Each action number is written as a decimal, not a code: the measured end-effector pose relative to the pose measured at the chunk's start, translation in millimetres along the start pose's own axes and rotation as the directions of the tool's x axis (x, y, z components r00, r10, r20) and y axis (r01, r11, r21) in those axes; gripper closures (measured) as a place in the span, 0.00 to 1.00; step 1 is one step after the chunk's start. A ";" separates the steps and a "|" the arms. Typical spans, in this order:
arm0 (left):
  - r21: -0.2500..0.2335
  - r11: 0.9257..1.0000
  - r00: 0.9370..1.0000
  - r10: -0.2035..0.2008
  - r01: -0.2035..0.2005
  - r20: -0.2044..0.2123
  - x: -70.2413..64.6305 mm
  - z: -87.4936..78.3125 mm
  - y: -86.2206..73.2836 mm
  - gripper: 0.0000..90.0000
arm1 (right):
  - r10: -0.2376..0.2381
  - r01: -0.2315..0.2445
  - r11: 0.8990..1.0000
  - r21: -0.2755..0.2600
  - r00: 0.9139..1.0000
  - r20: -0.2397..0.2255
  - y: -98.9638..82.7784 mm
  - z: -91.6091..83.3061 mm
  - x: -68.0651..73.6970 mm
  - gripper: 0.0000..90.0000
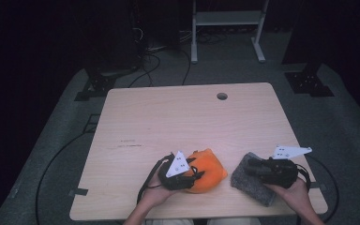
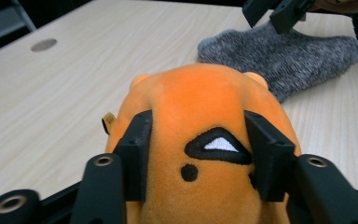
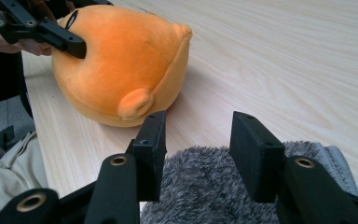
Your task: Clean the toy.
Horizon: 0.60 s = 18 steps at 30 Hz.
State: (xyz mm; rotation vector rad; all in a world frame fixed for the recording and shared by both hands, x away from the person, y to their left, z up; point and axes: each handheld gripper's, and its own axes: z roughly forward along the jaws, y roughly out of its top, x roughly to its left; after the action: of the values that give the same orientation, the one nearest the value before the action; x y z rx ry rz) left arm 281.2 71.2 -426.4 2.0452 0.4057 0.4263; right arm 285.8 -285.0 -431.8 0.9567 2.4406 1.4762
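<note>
The left gripper [image 2: 198,154] clamps its jaws on the orange plush toy [image 2: 205,107] between them, while the right gripper [image 3: 198,144] holds nothing, its jaws parted just above the grey fuzzy sock [image 3: 214,186].

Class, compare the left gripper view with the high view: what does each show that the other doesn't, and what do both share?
Left gripper view alone: the black-and-white eye patch on the orange plush toy, gripped between its tongs. High view alone: the floor cables and the white frame beyond the table. Both: the toy, the grey fuzzy cloth, the table's round hole.
</note>
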 end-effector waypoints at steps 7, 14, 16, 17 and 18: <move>-0.060 0.998 0.999 -0.031 0.030 -0.025 11.6 3.0 9.9 0.58 | 0.002 -0.002 1.000 -0.023 1.000 0.006 -1.0 -5.0 -0.7 0.60; -0.061 0.997 0.990 -0.048 0.040 -0.134 39.9 18.8 18.8 0.56 | 0.013 -0.012 0.999 -0.052 1.000 0.016 -0.8 -9.6 -4.0 0.58; -0.063 0.997 0.987 -0.062 0.053 -0.147 47.6 22.4 19.2 0.55 | 0.017 -0.016 0.998 -0.058 1.000 0.024 -1.0 -11.2 -5.5 0.58; -0.057 0.997 0.986 -0.062 0.053 -0.157 52.3 25.2 19.5 0.55 | 0.019 -0.017 0.998 -0.060 0.999 0.026 -1.2 -11.8 -6.1 0.57; -0.054 0.997 0.984 -0.066 0.057 -0.168 54.9 27.2 19.6 0.55 | 0.024 -0.022 0.998 -0.062 0.999 0.026 -1.4 -12.3 -7.3 0.57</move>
State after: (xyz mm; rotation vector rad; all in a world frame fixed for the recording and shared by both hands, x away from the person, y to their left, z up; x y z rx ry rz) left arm 344.2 66.1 -414.7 1.9504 0.5546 0.5693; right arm 285.8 -298.9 -428.1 0.9888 2.3582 1.5263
